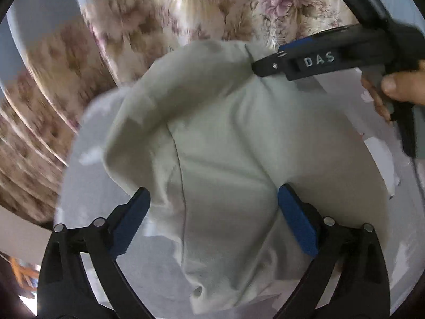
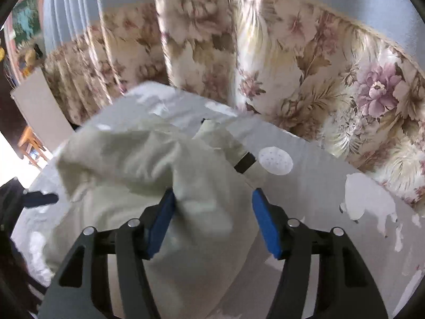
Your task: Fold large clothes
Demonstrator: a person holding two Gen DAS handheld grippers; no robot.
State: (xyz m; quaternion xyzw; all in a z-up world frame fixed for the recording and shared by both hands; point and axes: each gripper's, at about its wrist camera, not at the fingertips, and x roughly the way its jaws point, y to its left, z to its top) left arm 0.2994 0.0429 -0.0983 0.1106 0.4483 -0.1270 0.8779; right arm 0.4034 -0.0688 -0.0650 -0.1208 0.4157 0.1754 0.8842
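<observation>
— Cloth first: where does the pale garment (image 1: 212, 138) lie for you?

— Bunched on the grey table (image 2: 332, 186), in front of the flowered curtain (image 2: 292, 66), with one dark seam running down its middle.

— And your tools?

— Your left gripper (image 1: 212, 212) stands wide, both blue pads (image 1: 294, 218) apart with fabric lying loose between them. Your right gripper (image 2: 212, 218) is also spread in its own camera, cloth mounded between the fingers, not pinched.

— So how do I take hold well?

— Pick an edge, not the heap (a bunched grab will likely drag extra layers along). Set each pair of fingers over a single hem or corner, well apart from one another, then close firmly before you lift, so the garment spreads flat on the table.
</observation>
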